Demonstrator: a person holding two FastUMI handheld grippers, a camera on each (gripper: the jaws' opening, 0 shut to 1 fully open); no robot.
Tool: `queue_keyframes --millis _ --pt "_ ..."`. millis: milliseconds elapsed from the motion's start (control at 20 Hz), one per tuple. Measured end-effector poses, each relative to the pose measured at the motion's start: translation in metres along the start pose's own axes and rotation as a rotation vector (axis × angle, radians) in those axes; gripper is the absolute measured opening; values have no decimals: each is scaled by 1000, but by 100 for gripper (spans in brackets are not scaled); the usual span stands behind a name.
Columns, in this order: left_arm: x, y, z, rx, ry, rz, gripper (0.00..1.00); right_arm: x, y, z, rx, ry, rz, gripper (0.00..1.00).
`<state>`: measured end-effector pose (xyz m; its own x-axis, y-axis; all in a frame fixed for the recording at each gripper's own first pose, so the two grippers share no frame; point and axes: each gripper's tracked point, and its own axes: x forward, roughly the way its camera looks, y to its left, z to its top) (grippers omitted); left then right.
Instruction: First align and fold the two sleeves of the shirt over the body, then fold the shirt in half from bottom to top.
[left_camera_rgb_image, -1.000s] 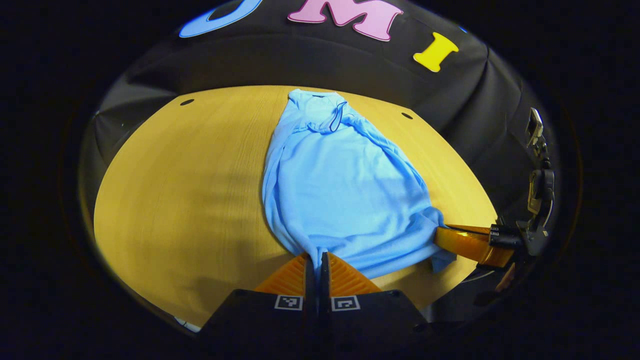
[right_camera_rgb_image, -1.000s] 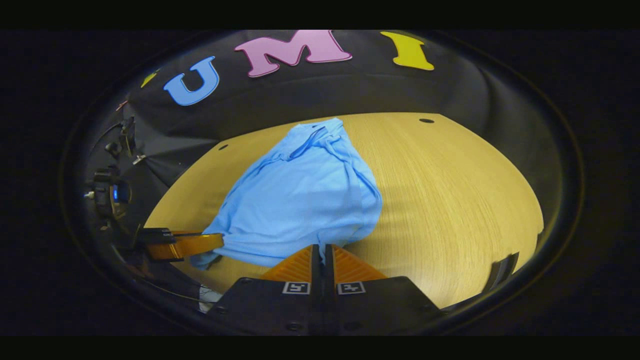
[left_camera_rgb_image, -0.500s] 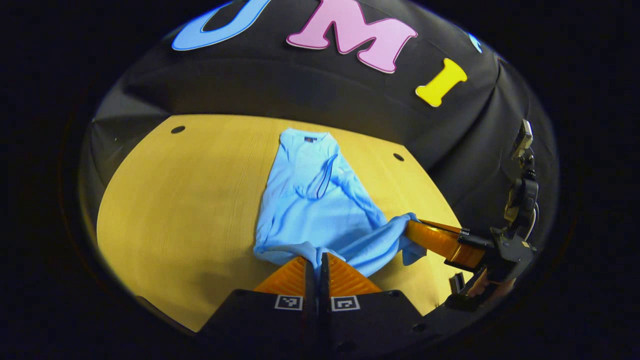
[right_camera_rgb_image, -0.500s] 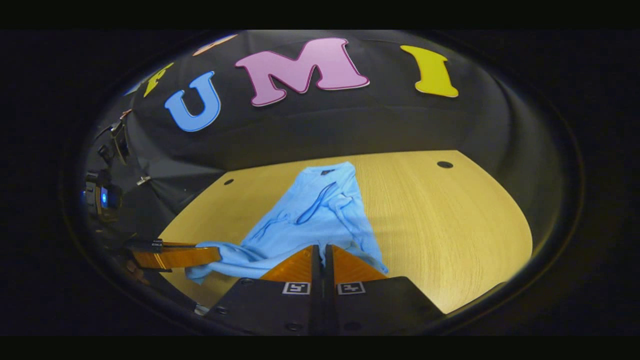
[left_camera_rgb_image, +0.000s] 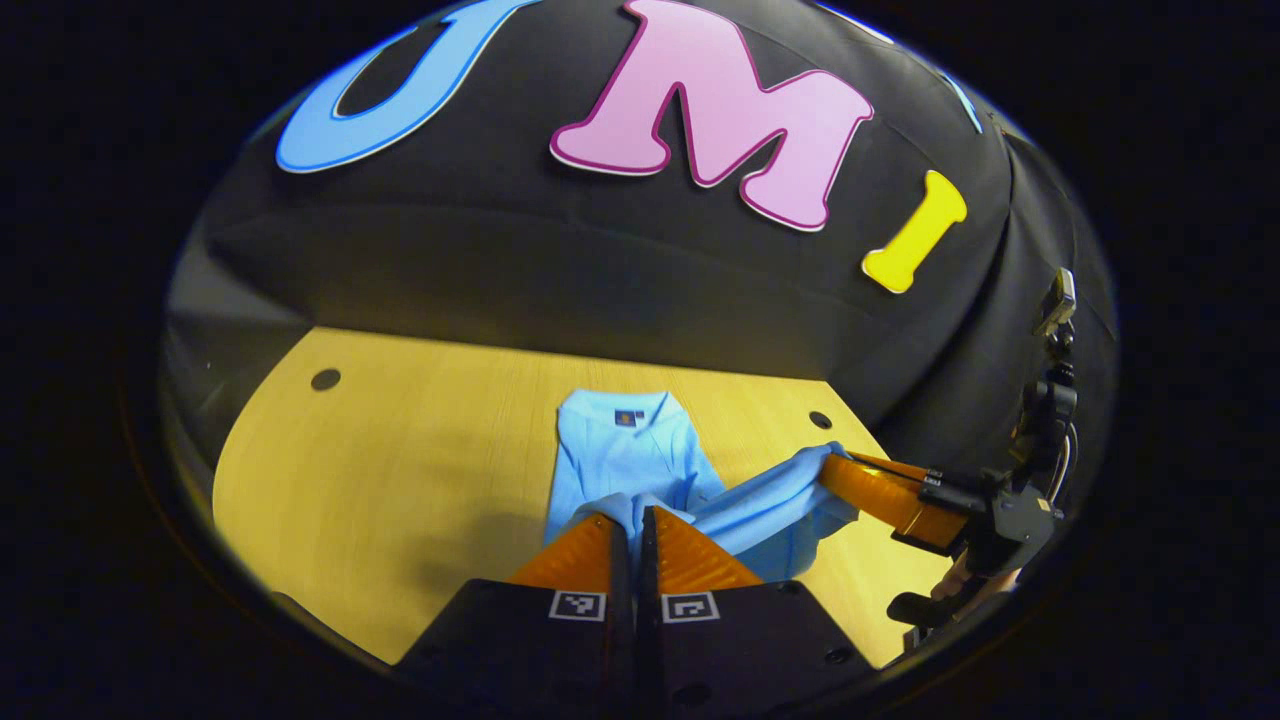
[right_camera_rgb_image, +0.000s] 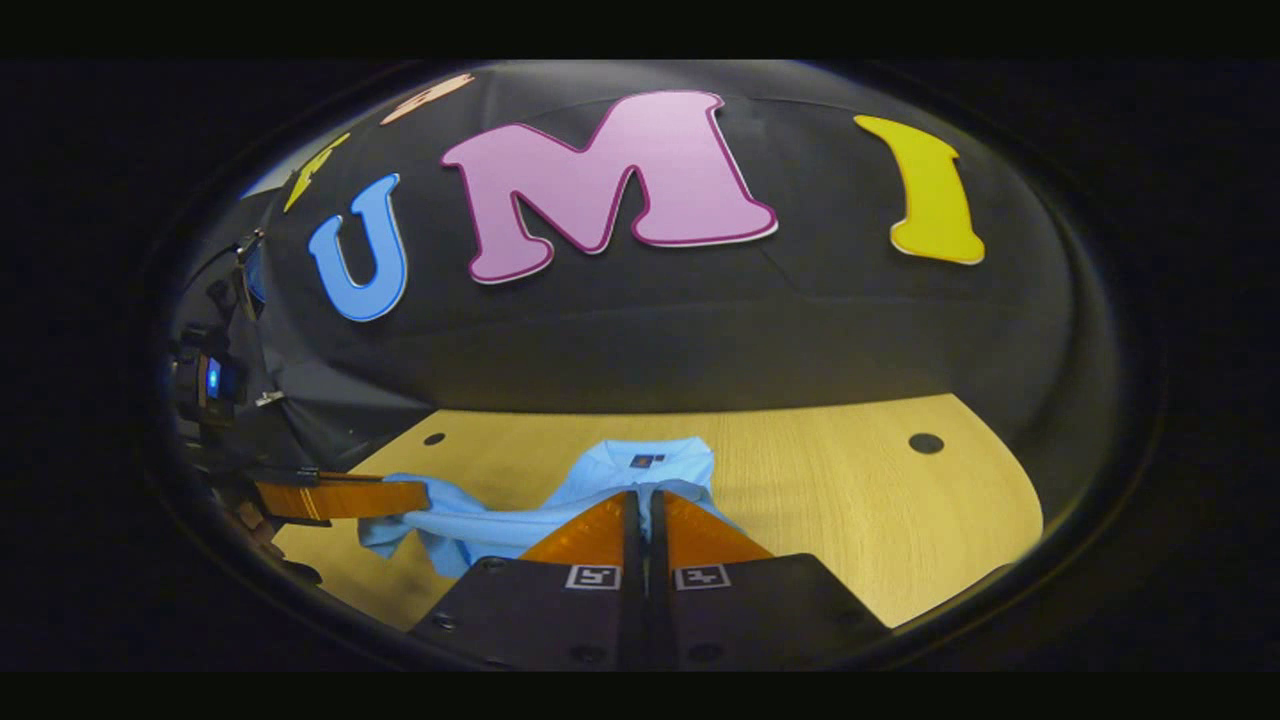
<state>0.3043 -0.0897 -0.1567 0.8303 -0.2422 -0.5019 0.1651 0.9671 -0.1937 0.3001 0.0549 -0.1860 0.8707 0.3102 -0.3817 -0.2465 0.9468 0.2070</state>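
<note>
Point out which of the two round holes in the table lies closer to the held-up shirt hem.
The hole on the right gripper's side, just behind the lifted shirt. The other hole sits far off across bare table.

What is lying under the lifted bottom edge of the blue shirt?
Under the hem, the shirt body lies on the table, collar end visible. Both grippers pinch the hem; the middle is covered.

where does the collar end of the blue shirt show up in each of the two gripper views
Left gripper view: the shirt collar sits just below centre, above the left tongs.
Right gripper view: the collar is low at centre, just above the right tongs.
Shared landmark: the dark tag inside the collar.
</note>
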Motion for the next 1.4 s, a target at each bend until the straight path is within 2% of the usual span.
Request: queue_keyframes --millis 50,100,150,200,300,350,500,550,600,650,700,750,800,850,950,1000,1050,1200,1400 --pt "14 4 12 2 -10 -4 6 17 -2 8 -8 -12 2 0" --pt "28 8 20 7 -21 -4 6 33 -5 15 -15 -23 2 5" --pt "44 16 29 15 -28 1 1 49 -7 22 -16 -33 3 5" --pt "62 25 37 24 -34 9 6 66 -10 26 -17 -43 4 5" --pt "98 41 49 12 -29 8 6 100 -19 33 -32 -55 -9 5" --pt "113 47 53 -3 -25 8 6 118 -23 33 -37 -56 -15 10" --pt "172 74 59 7 -25 36 6 171 -39 23 -49 -44 -48 5" --pt "187 83 58 31 -18 55 7 185 -45 13 -38 -24 -64 0" --pt "198 90 53 64 -10 80 8 199 -48 4 -21 -3 -68 5" --pt "208 93 51 86 -12 91 10 206 -52 -4 -18 5 -85 5" --pt "215 91 48 103 -13 99 11 212 -62 -12 -28 11 -122 12" --pt "218 92 45 112 -11 108 25 216 -71 -16 -47 14 -158 10" --pt "221 97 41 112 -9 123 40 216 -80 -19 -61 13 -176 24" --pt "220 99 41 108 -15 134 55 211 -84 -16 -71 5 -184 27" --pt "207 104 51 106 -79 168 85 191 -90 -4 -78 -33 -211 71" --pt "192 101 58 114 -122 172 89 173 -89 6 -77 -64 -223 94" --pt "174 98 65 129 -164 171 98 153 -88 15 -78 -94 -240 96" --pt "103 85 80 197 -270 181 98 83 -83 35 -86 -165 -290 96" --pt "-7 55 82 225 -364 175 97 -9 -55 49 -81 -208 -303 96"
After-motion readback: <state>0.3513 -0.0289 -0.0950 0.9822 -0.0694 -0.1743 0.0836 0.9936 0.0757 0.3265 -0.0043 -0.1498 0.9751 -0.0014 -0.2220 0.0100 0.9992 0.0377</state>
